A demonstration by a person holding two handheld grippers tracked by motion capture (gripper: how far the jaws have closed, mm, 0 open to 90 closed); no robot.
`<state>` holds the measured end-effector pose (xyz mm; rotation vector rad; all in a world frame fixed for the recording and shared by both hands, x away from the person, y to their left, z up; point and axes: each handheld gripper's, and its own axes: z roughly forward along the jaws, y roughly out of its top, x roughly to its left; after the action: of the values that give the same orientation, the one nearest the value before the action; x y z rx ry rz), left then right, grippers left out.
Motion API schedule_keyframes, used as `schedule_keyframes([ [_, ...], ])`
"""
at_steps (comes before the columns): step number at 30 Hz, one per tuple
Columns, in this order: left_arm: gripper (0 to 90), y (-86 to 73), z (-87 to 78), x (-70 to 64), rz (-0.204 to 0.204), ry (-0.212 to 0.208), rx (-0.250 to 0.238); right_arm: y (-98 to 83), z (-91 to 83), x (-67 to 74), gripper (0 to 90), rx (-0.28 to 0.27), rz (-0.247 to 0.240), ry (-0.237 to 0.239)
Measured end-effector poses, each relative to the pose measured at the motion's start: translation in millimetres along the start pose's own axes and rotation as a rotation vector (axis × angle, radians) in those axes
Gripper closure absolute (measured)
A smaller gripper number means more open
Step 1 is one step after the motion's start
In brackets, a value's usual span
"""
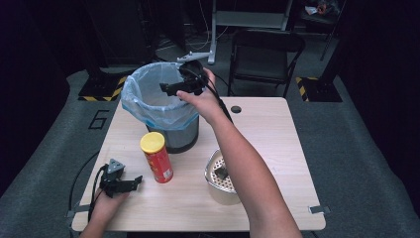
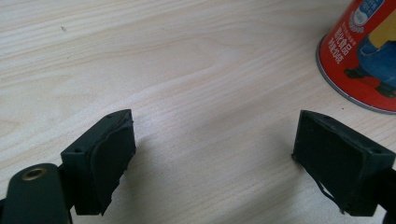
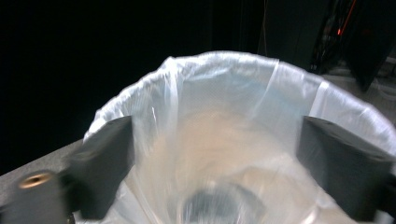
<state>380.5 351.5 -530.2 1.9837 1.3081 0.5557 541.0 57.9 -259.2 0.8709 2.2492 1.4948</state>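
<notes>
The right tool (image 1: 171,89) hangs over the mouth of a round dark bin (image 1: 182,136) that stands toward the far left of the pale wood-grain bench (image 1: 277,139). A thin, crinkled, translucent plastic liner (image 1: 143,106) is folded over the bin's rim and has a faint blue tint. In the right gripper view the tool's two black, blocky jaws are spread wide with nothing between them, and the liner (image 3: 224,116) opens below them like a glossy funnel toward a dark round bottom. The person's right hand (image 1: 200,99) grips the tool from behind, with the forearm stretched across the bench. The left tool (image 1: 136,181) rests low on the bench near the front left corner, held by the left hand (image 1: 106,203), and carries a grey three-cornered plate on top. In the left gripper view its jaws are also spread apart and empty, their matte black pads (image 2: 112,158) flat and rectangular over bare wood. Just beside it stands an upright cylindrical can (image 1: 157,157) with a glossy red printed wall and a yellow lid; its metal-rimmed base (image 2: 362,60) appears in the left gripper view. To the right of the can, partly under the forearm, sits a rounded beige container (image 1: 220,183) with a perforated inner surface and a small dark piece (image 1: 220,172) inside.
</notes>
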Motion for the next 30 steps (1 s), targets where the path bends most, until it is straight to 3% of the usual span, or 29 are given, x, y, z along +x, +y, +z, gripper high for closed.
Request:
schedule_keyframes([
  [3, 12.3, 0.3, -0.4, -0.3, 0.005, 0.002, 0.003, -4.1, -3.3, -1.4, 6.5, 0.009, -0.03, -0.024],
  [9, 12.8, 1.0, -2.1, -1.5, -0.01, -0.008, 0.015, -8.5, -29.3, -7.5, 9.2, -0.05, -0.016, -0.033],
  [14, 14.1, 1.7, -5.6, 0.0, -0.025, -0.02, 0.023, -17.4, -67.9, -17.2, 20.9, -0.106, -0.04, -0.072],
  [16, 14.1, 2.7, -7.7, -0.6, -0.028, -0.024, 0.021, -19.5, -72.5, -18.6, 22.0, -0.109, -0.047, -0.077],
  [23, 13.8, 8.9, -19.3, -4.0, -0.058, -0.062, -0.027, -43.3, -109.8, -29.2, 23.6, -0.108, -0.057, -0.113],
  [30, 14.0, 19.9, -30.1, -12.6, -0.03, -0.1, -0.049, -72.1, -133.5, -39.0, 26.2, -0.108, -0.045, -0.143],
])
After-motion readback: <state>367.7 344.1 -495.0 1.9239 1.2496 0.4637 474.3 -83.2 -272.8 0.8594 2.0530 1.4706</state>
